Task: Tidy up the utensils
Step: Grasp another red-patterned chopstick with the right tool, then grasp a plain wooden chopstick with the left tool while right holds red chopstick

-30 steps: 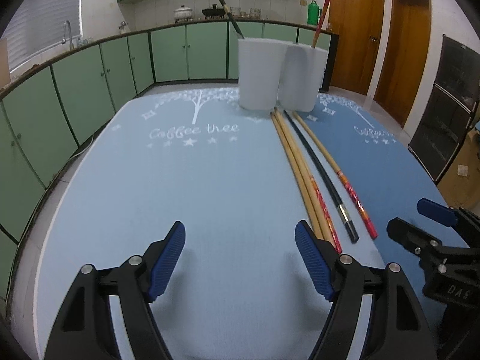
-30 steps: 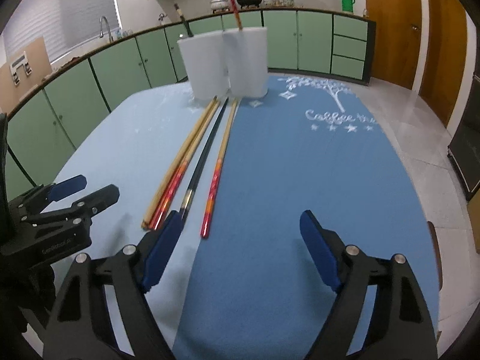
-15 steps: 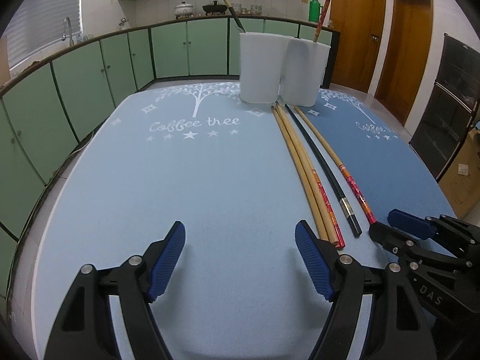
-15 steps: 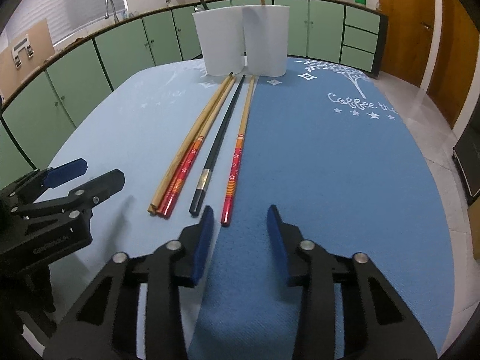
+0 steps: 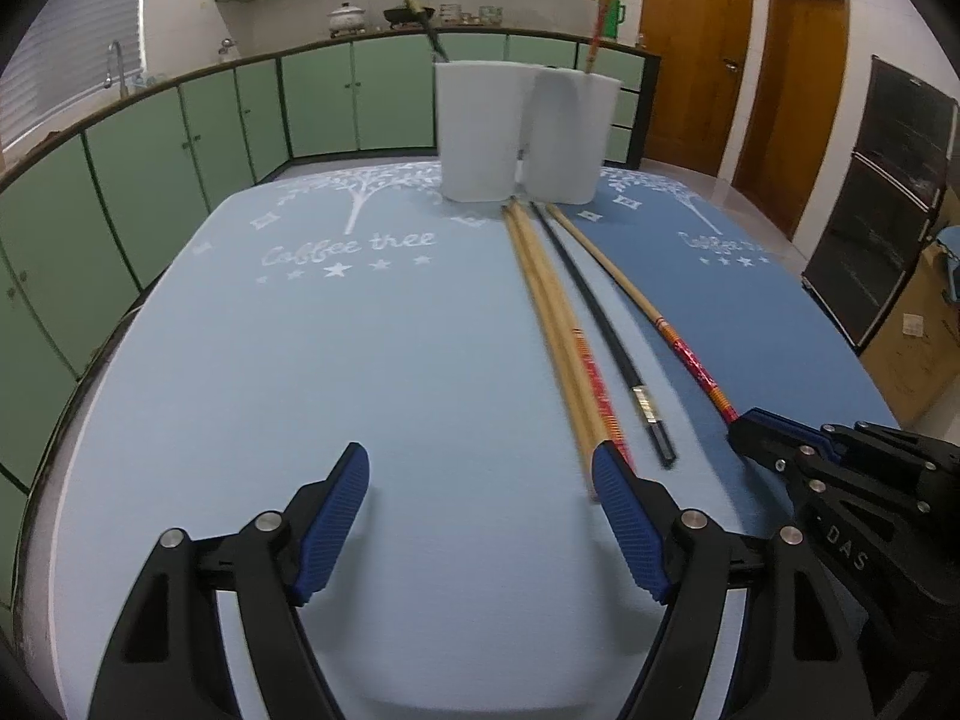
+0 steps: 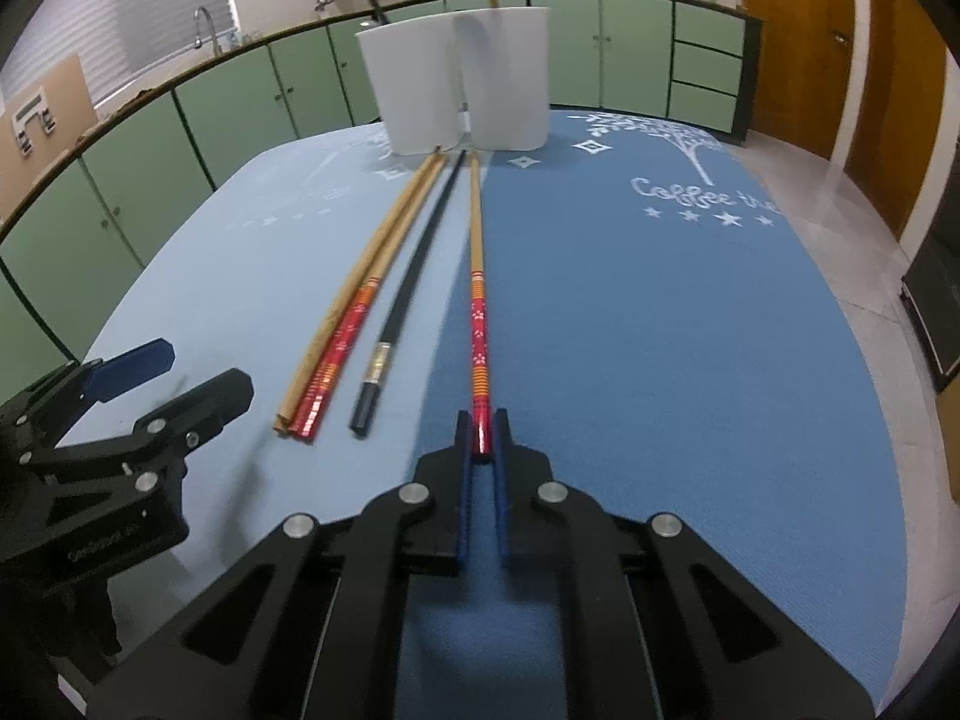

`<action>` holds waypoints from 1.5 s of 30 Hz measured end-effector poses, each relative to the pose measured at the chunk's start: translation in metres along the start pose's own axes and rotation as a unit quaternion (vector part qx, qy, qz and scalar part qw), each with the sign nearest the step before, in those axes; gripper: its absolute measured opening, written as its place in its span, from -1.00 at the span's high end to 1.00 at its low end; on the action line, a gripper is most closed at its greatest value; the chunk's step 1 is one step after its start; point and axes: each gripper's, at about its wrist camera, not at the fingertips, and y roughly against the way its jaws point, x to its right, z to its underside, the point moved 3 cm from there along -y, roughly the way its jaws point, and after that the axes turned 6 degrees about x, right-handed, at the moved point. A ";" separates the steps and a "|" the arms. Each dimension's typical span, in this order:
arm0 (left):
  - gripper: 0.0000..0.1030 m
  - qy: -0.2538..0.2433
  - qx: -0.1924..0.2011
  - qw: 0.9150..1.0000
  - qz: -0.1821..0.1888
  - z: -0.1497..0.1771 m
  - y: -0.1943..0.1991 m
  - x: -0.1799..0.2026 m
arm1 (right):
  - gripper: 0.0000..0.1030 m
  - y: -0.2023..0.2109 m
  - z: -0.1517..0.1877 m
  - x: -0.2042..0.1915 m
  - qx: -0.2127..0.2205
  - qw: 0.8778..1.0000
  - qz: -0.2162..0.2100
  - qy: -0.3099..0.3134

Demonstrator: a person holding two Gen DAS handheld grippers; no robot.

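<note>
since the earlier frames the right gripper (image 6: 482,429) had slid forward and pinched its pads in, and now it was clenched on the red butt end of the rightmost chopstick (image 6: 476,276), which lay flat on the dark blue mat (image 6: 660,330) with its bare wooden tip pointing at the two white cups (image 6: 456,78). over on the other side, the left gripper (image 5: 480,483) hung with its pads spread wide and nothing between them, low over the light blue mat (image 5: 360,360). its right pad (image 5: 624,516) sat just at the near ends of the wooden pair (image 5: 555,324), though contact could not be judged. beside that pair lay the black chopstick (image 5: 600,324), apart from both grippers, its near end with a metal band. all four sticks ran side by side from the cups toward the camera. one black stick (image 5: 423,21) leaned out of the left cup and one red stick (image 5: 602,15) stood in the right cup. green cabinets (image 5: 180,144) ringed the room behind, and wooden doors (image 5: 696,48) stood at the right.
</note>
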 end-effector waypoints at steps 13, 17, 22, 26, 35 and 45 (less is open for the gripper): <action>-0.45 0.015 -0.024 1.000 0.001 0.001 -0.018 0.009 | 0.90 0.006 0.004 0.022 0.004 1.000 0.009 -0.017; -0.20 0.036 -0.019 0.999 -0.001 0.000 -0.016 -0.003 | 0.90 0.007 0.005 0.023 0.004 1.000 0.007 -0.018; -0.16 0.048 -0.016 0.999 -0.004 0.001 -0.011 -0.010 | 0.90 0.006 0.004 0.022 0.005 1.000 0.009 -0.016; -0.16 0.051 -0.014 0.999 0.000 0.003 -0.010 -0.012 | 0.89 0.005 0.005 0.022 0.004 1.000 0.009 -0.015; -0.01 0.065 -0.017 0.997 -0.025 0.006 -0.006 -0.028 | 0.88 0.005 0.005 0.021 0.003 1.000 0.009 -0.015; -0.05 0.023 -0.025 0.999 -0.014 0.007 -0.008 -0.008 | 0.88 0.005 0.006 0.021 0.004 1.000 0.007 -0.018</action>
